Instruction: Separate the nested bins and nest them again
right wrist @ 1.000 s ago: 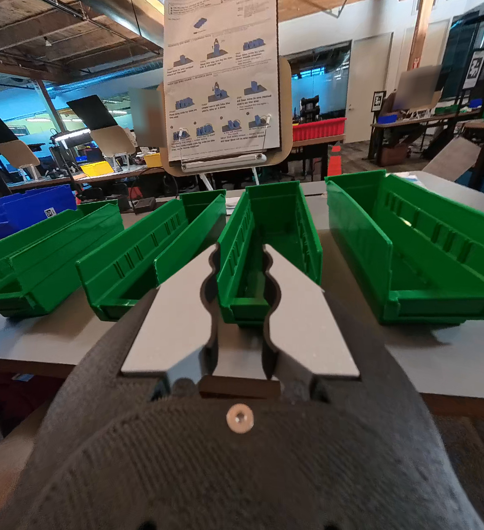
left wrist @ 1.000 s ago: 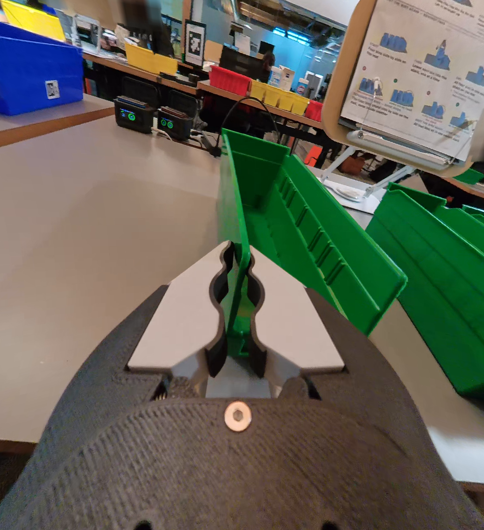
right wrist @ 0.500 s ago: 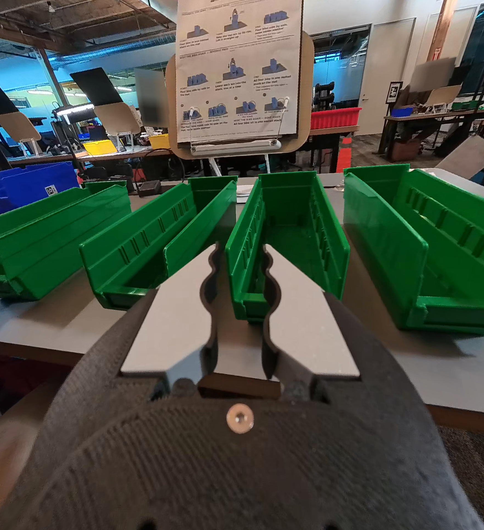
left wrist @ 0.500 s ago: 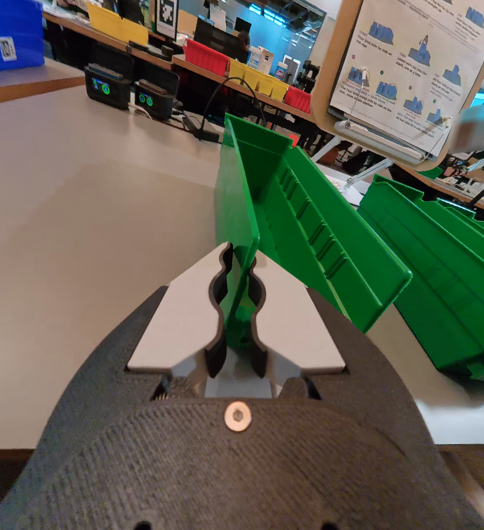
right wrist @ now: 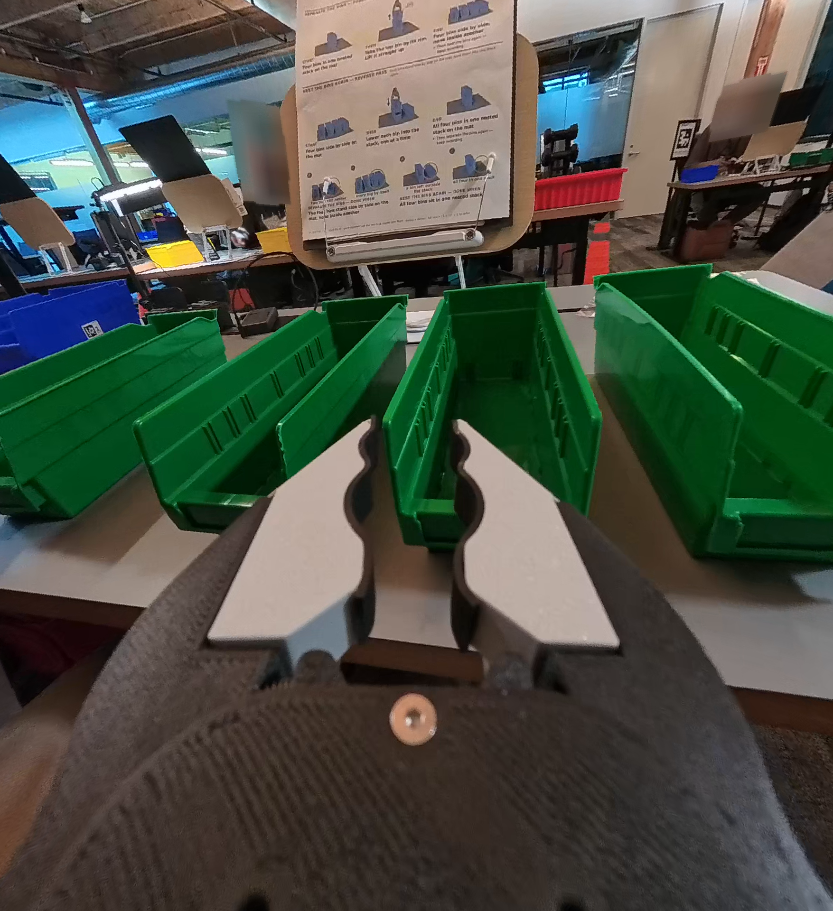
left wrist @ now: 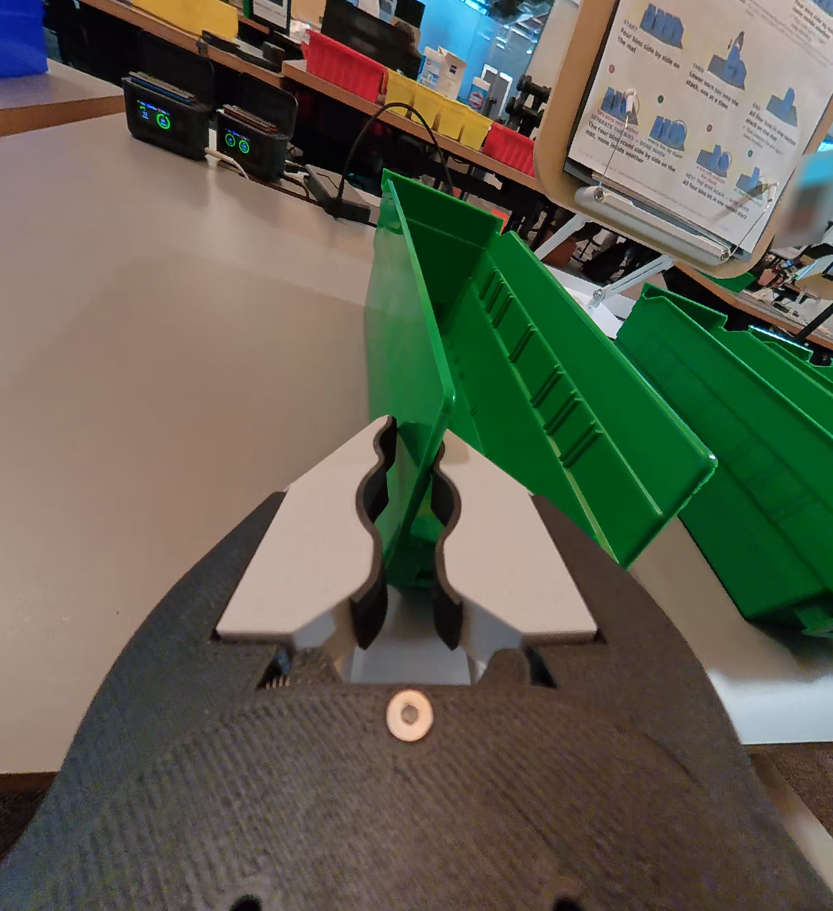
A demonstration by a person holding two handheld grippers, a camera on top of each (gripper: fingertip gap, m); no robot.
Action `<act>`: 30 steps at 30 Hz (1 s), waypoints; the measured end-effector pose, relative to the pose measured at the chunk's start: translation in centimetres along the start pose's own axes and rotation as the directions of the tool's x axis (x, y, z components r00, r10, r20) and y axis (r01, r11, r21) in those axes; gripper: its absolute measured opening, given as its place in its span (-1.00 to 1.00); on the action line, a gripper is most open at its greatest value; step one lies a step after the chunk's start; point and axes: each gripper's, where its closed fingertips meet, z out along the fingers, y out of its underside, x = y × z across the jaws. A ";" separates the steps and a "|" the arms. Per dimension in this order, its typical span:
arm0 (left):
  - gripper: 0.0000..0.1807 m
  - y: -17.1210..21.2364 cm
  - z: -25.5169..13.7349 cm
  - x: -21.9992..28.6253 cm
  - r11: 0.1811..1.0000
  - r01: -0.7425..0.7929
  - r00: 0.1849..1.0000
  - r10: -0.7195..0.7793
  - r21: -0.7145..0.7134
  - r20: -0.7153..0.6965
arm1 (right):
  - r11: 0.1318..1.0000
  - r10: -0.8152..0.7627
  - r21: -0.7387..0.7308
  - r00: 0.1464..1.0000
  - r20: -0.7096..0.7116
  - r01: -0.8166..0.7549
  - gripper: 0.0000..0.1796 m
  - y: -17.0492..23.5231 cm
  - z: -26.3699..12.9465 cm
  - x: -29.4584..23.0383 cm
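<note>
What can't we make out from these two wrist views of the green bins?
- Left wrist view: the right gripper is out of frame; the held green plastic bin hides its own underside, so contact with the grey table is unclear.
- Right wrist view: the leftmost bin and the rightmost green bin are cut by the frame edges; blur patches cover background spots.
- Left gripper: grip depth hidden by its fingers.

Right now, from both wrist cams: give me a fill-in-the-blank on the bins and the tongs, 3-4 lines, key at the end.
1. The bins on the grey table in the right wrist view number ____.
2. The left tongs are clamped on a side wall of the tilted ____ bin.
3. The right tongs are ____, holding nothing, aimed at the near end of the third bin from the left.
4. The bins left of the green row, the blue bins, are ____ in colour.

Missing words: four; green; open; blue
</note>
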 end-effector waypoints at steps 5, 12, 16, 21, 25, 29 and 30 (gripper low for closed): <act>-0.94 0.0 0.0 0.0 1.000 -0.011 1.000 0.011 -0.002 0.008 | 1.000 0.011 -0.001 1.000 0.003 -0.011 -0.70 0.0 0.0 0.1; -0.94 0.0 0.0 -0.1 1.000 -0.012 1.000 0.012 -0.003 0.006 | 1.000 0.007 -0.001 1.000 0.004 -0.007 -0.69 0.0 0.0 0.0; -0.83 -0.2 -0.1 -0.2 1.000 -0.009 1.000 0.009 0.007 0.005 | 1.000 -0.010 0.007 1.000 0.003 0.010 -0.69 -0.2 -0.1 0.0; -0.44 -1.2 -0.4 -0.1 0.997 -0.057 0.998 0.057 0.049 0.015 | 0.957 -0.211 0.170 0.965 -0.157 0.237 -0.70 -4.6 -1.5 4.4; -0.36 -2.1 -0.6 0.1 0.989 -0.120 0.992 0.117 0.084 0.038 | 0.957 -0.139 0.198 0.933 -0.332 0.213 -0.67 -6.0 -3.0 12.5; -0.33 -3.5 -1.2 0.9 0.970 -0.194 0.981 0.191 0.150 0.033 | 0.978 0.025 0.198 0.903 -0.430 0.068 -0.57 -5.0 -3.8 19.8; -0.33 -4.0 -1.5 1.2 0.961 -0.215 0.976 0.213 0.172 0.032 | 0.985 0.030 0.164 0.901 -0.434 0.046 -0.56 -4.2 -3.5 21.0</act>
